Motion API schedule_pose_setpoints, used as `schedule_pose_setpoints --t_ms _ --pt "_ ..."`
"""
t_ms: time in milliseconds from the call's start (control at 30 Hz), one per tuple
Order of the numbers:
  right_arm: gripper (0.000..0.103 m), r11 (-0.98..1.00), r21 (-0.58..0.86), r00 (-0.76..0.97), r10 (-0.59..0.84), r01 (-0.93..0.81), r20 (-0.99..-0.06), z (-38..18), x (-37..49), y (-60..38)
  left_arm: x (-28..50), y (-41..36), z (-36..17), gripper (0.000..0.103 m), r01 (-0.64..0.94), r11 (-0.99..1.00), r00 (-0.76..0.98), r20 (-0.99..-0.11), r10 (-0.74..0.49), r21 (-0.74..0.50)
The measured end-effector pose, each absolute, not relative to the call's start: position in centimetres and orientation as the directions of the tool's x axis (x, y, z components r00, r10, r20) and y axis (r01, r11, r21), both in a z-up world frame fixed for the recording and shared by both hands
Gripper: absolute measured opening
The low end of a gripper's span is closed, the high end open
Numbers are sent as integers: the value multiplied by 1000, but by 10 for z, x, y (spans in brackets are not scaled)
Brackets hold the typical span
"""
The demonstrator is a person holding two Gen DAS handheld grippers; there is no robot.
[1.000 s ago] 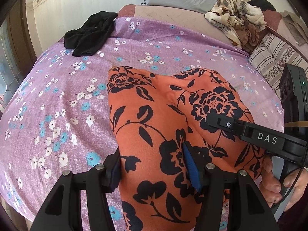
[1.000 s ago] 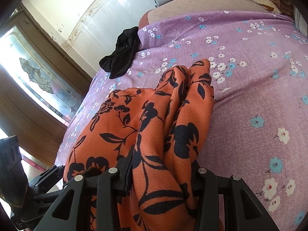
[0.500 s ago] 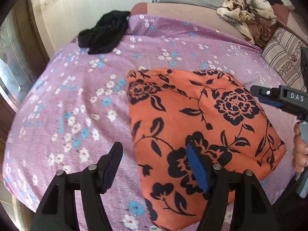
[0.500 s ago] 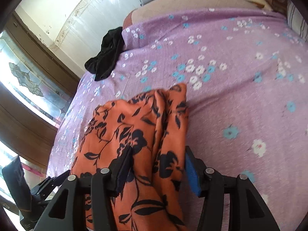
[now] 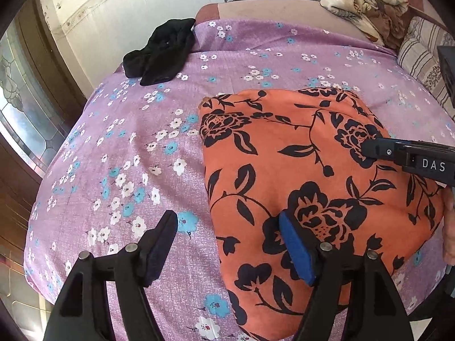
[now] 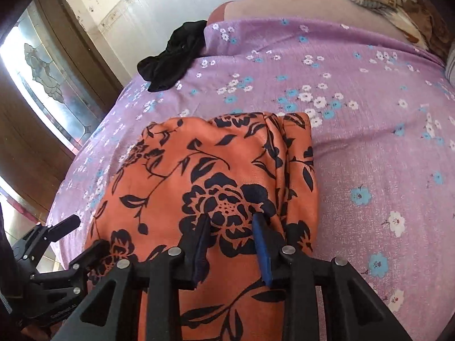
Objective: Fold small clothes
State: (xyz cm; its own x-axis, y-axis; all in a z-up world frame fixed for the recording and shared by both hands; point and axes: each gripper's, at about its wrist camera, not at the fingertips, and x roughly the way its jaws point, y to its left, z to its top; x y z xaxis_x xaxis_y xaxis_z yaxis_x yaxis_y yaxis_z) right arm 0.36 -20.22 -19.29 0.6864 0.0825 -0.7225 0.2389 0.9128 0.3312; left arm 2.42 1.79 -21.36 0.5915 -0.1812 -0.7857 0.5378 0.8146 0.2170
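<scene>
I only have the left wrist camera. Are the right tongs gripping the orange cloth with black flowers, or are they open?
Observer: Open. The right tongs show a narrow gap between the pads, with the tips on top of the folded orange cloth with black flowers and nothing pinched between them.
Operator: How does the cloth's right-hand edge look from there?
Observer: Several layers bunch into lengthwise ridges along that edge, so it is not one flat fold.

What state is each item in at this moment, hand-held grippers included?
Orange floral garment: folded, lying flat on the bedsheet.
Black garment: crumpled, unfolded, at the bed's far corner.
Beige patterned cloth: bunched in a heap.
Left hand-held gripper: open, holding nothing, one finger over the orange garment.
Right hand-held gripper: partly open above the orange garment, not gripping.
</scene>
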Motion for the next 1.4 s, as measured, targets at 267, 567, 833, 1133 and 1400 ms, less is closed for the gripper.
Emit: schedule_pose_setpoints --t_ms 267,567,833,1133,1400 --pt "33 920 299 730 20 254 -684 -172 -25 -192 17 27 -196 77 480 855 609 -776 -165 195" --pt "52 927 206 788 -133 314 -601 -124 -95 -171 -16 55 -139 78 382 908 703 -691 -165 172" --pt "61 920 172 779 -186 351 -598 -95 -132 -155 -47 64 -97 92 359 923 764 -611 -206 138" --pt "61 932 108 778 -220 346 -588 -78 -156 -131 -65 64 -75 96 354 924 783 -586 -209 143" --pt "61 933 103 801 -235 345 -551 -52 -163 -131 -72 77 -49 97 307 938 829 -529 -181 162"
